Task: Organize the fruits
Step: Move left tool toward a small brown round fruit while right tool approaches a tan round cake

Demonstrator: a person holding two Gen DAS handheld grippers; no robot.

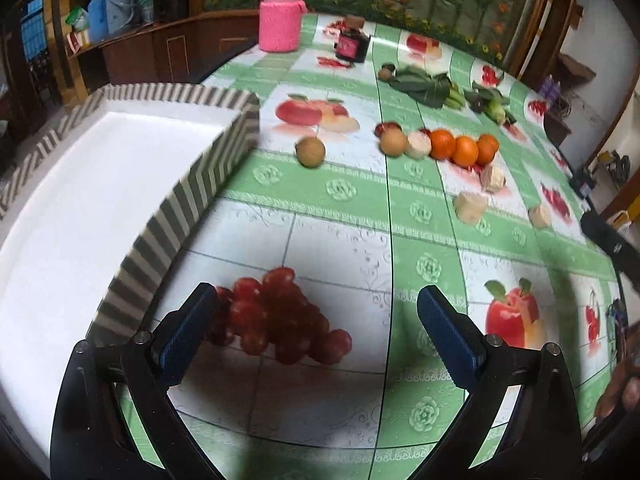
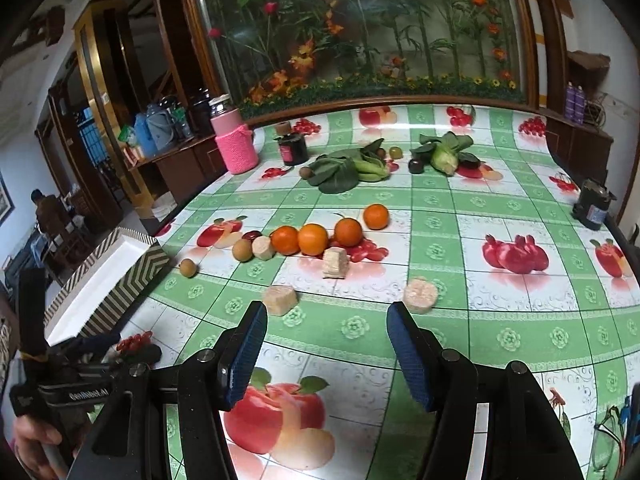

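Note:
A bunch of red grapes (image 1: 280,316) lies on the tablecloth beside the striped white tray (image 1: 224,164). My left gripper (image 1: 316,300) is open, its left finger right by the grapes, which lie between the fingers toward the left one. My right gripper (image 2: 326,312) is open and empty above the cloth. Several oranges (image 2: 316,238), brown round fruits (image 2: 242,249) and pale cut chunks (image 2: 280,299) lie mid-table. The grapes (image 2: 134,342) and the left gripper (image 2: 80,364) show at the left of the right wrist view.
A pink knitted jar (image 2: 236,146), a dark jar (image 2: 293,149), leafy greens (image 2: 348,170) and small dark fruits (image 2: 416,166) stand at the table's far side. A dark can (image 2: 592,204) sits at the right edge. The tray (image 2: 120,276) lies at the table's left edge.

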